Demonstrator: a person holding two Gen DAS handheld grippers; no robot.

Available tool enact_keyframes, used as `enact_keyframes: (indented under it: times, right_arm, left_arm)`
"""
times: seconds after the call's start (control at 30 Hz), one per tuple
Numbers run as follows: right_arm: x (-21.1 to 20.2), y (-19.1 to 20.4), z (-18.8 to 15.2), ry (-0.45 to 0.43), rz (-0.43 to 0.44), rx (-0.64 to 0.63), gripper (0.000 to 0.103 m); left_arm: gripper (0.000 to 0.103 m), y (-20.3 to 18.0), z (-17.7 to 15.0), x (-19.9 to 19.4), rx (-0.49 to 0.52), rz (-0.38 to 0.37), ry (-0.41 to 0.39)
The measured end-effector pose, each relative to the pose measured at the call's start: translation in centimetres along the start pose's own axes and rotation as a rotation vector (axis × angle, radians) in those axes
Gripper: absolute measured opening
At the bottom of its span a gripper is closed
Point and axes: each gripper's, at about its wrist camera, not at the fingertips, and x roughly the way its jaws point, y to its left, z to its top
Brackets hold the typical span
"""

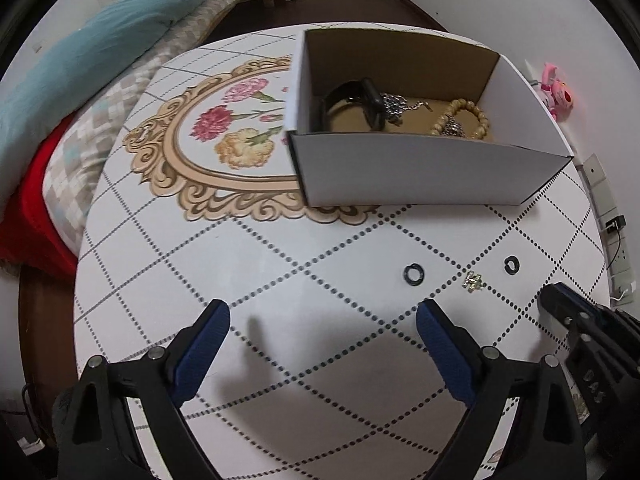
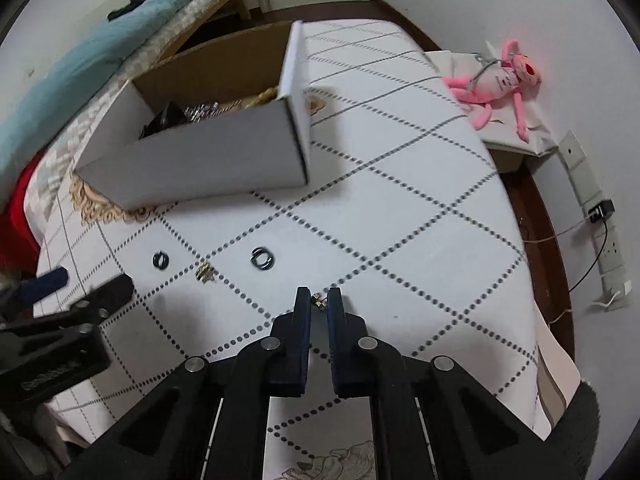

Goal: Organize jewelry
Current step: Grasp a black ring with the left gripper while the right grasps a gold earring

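Note:
A white cardboard box stands on the table and holds a black watch, a silver chain and a wooden bead bracelet. Two black rings and a small gold piece lie on the table; they also show in the right wrist view. My left gripper is open and empty, above the table. My right gripper is shut on a small gold earring at the tabletop; it shows at the right edge of the left wrist view.
The table has a white dotted-diamond cloth with a floral medallion. A bed with a teal blanket lies to the left. A pink plush toy sits on a stand at the right. A power strip hangs on the wall.

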Motion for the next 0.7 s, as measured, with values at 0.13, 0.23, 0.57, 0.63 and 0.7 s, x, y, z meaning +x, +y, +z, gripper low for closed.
enact_keyframes:
  times: [0.13,0.23,0.57,0.63,0.7]
  right_arm:
    - [-0.8,-1.1,0.8,-0.017,0.002,0.041,0.008]
    - [-1.1,-1.8,1.4,-0.023,-0.003,0.054,0.008]
    - [-1.0,-2.8,1.7,-0.016,-0.011,0.090,0.008]
    - [-1.0,-2.8,1.7,-0.016,-0.008,0.092,0.008]
    - [-1.1,-2.7,1.7,-0.018,-0.005,0.092,0.008]
  left_arm:
    - [0.082,-1.2,0.4,0.8,0.024,-0.031,0.008]
    - [0.082,-2.3,0.6,0.9,0.051,-0.042,-0.002]
    - [0.026,-4.8,0.9,0.9,0.127,-0.089,-0.007]
    - [0.016,-5.0,0.9,0.8,0.132,-0.095,-0.010]
    - [0.010,-4.8,1.1,1.0,0.130,-0.103,-0.013]
